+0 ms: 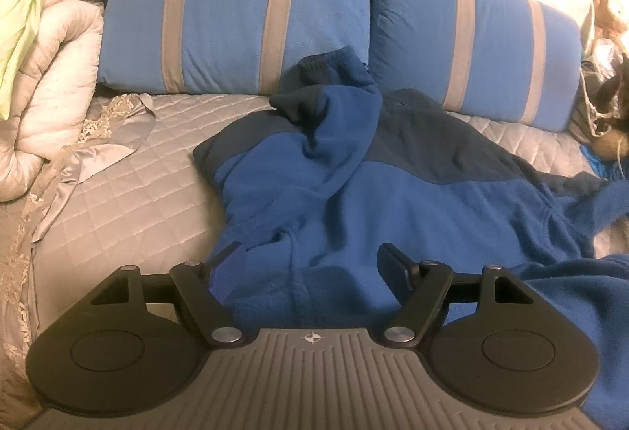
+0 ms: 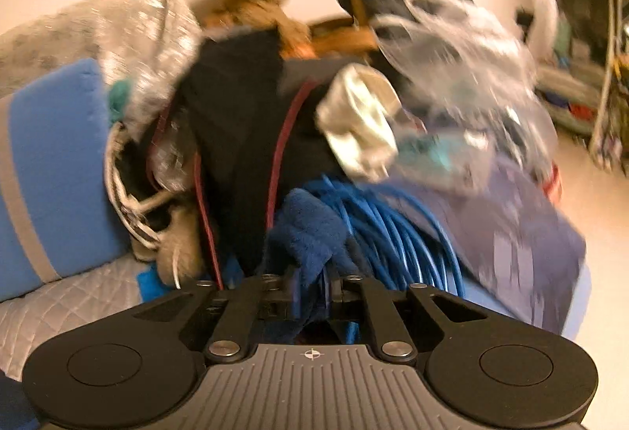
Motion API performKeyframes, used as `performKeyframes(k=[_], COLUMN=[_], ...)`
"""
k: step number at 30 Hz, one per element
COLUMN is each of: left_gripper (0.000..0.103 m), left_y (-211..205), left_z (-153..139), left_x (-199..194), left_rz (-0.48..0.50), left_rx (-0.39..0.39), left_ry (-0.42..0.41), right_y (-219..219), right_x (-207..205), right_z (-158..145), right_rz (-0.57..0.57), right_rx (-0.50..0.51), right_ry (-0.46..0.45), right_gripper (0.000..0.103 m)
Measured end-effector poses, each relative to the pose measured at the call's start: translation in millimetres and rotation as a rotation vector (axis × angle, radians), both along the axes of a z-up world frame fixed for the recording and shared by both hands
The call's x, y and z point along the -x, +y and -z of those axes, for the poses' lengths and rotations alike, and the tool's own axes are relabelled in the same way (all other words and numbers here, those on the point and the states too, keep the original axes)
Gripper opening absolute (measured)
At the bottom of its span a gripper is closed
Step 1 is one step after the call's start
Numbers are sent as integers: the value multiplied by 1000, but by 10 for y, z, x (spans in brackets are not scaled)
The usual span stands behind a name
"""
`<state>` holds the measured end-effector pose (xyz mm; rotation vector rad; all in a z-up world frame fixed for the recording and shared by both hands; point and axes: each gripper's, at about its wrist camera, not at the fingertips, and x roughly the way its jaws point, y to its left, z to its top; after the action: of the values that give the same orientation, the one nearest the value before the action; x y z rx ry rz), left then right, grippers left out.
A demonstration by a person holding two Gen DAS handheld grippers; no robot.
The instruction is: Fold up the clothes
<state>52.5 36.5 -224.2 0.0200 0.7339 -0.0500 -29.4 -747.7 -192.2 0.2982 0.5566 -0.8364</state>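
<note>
Fleece (image 1: 354,186) spread on bed (image 1: 118,202), near pillows (image 1: 236,21), one sleeve folded over. Left claw (image 1: 310,269) wide, empty, over near hem. Right claw (image 2: 310,296) pinching blue sleeve end (image 2: 310,233), fingers nearly together, far right by cable (image 2: 393,225). Next: probably lay sleeve across

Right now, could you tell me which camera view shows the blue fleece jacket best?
The left wrist view: the blue fleece jacket lies spread across the quilted bed, almost whole. The right wrist view, blurred, shows only a bunched piece of blue fleece between the right gripper's jaws.
</note>
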Motion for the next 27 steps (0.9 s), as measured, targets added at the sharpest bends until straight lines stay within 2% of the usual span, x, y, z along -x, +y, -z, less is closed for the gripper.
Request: performKeyframes(k=[2,8,10,14,17,20,24,27], left_gripper=[74,74,74,74,74,74,74,74], left_y=[0,-15,7,47,53,91,177,232], left_z=[2,10,15,16,20,28,23,-64], left_x=[3,-2,-8,-6,-16,-41,-82,-83], left_rz=[0,3,6,12,14,23,59,97], left_rx=[0,-9,3,23,22,45,90,58], left_ry=[0,5,10,14,19,40,96,80], right_y=[56,598,839,1395,1864,2399,3039,3466], right_x=[-5,-127,-192,-359,-455,-576,-693,-712], right_z=[30,-133,-212,-352,-457,-497,-450,-422], right_rz=[28,32,-1,-134,-314,-554,-791,-944], right_rx=[3,97,103,100,58,45,-20,-103], right_ry=[20,37,27,22,-26,-59,-48,-58], right_gripper=[60,99,103,103,103,103,103,103])
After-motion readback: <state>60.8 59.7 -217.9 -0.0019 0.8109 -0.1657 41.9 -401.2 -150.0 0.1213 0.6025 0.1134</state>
